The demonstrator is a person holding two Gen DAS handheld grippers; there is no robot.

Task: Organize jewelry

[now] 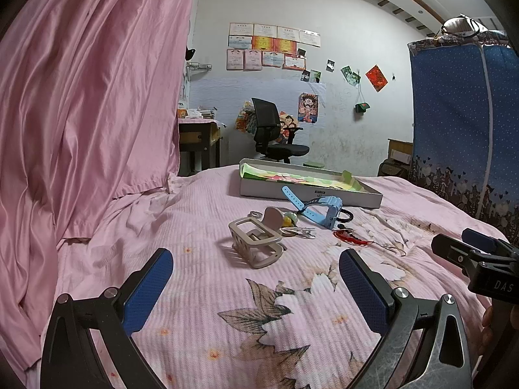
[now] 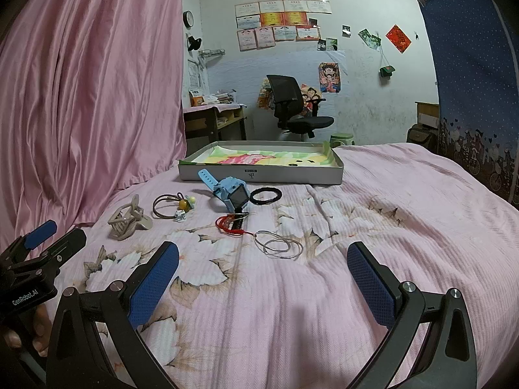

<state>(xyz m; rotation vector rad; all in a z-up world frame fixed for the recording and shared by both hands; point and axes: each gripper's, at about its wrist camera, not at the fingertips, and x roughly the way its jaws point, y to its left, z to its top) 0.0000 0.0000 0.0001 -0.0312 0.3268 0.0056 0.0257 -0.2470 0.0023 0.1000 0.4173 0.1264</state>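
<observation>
Jewelry lies on a pink floral bedspread (image 2: 324,291). A beige hair claw (image 1: 256,240) (image 2: 128,218) sits just ahead of my open, empty left gripper (image 1: 256,291). Behind it are a blue watch (image 1: 321,210) (image 2: 232,194), a brown hair tie with beads (image 2: 168,209), a black hair band (image 2: 265,194), a red cord bracelet (image 2: 230,223) and thin silver bangles (image 2: 279,244). The bangles lie just ahead of my open, empty right gripper (image 2: 262,282). A shallow grey box (image 1: 308,191) (image 2: 259,175) with a colourful lining stands behind them.
A pink curtain (image 1: 81,113) hangs along the left. A blue fabric wardrobe (image 1: 464,123) stands at the right. A black office chair (image 2: 292,103) and a desk (image 2: 214,120) stand beyond the bed's far edge.
</observation>
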